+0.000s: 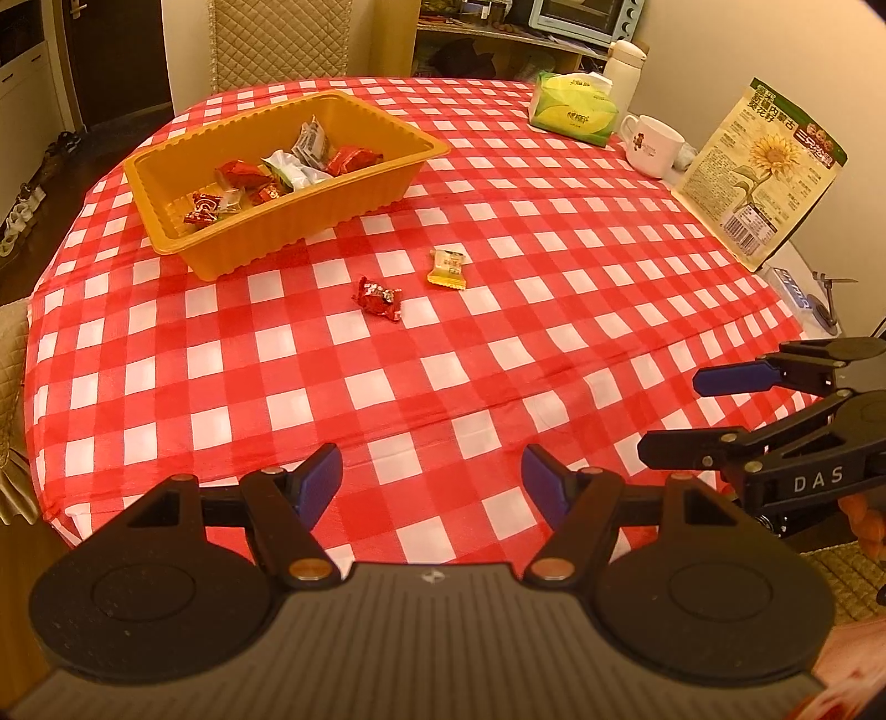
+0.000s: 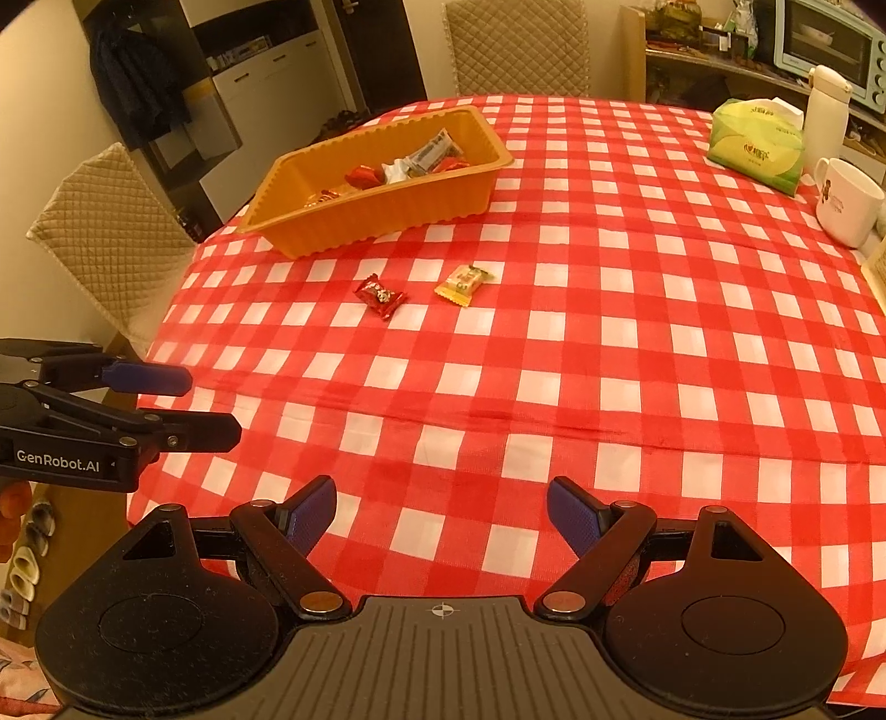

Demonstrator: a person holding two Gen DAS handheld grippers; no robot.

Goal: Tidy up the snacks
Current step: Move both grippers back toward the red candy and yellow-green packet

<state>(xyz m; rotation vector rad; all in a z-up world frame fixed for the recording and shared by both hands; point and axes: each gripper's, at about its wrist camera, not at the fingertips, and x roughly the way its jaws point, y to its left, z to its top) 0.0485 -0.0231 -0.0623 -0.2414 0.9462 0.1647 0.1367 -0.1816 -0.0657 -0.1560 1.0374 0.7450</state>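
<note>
An orange plastic tray (image 1: pixel 354 194) (image 2: pixel 387 216) holding several wrapped snacks stands on the red-and-white checked tablecloth, far left of centre. In front of it lie a red wrapped candy (image 1: pixel 378 298) (image 2: pixel 381 296) and a yellow wrapped snack (image 1: pixel 447 268) (image 2: pixel 464 283), apart from each other. My left gripper (image 1: pixel 432 484) hovers open over the near table edge, nothing between its blue pads. My right gripper (image 2: pixel 441 518) is open too, empty, beside the left one. Each gripper shows in the other's view: the right gripper (image 1: pixel 673 415) at the right edge, the left gripper (image 2: pixel 213 404) at the left edge.
A green tissue pack (image 1: pixel 576 111) (image 2: pixel 758 144), white bottle (image 1: pixel 623 72) (image 2: pixel 825 111), white mug (image 1: pixel 650 145) (image 2: pixel 847 202) and a sunflower-seed bag (image 1: pixel 758 171) stand along the far right. Quilted chairs (image 2: pixel 105 232) sit around the table. Shelves with a toaster oven (image 2: pixel 830 47) are behind.
</note>
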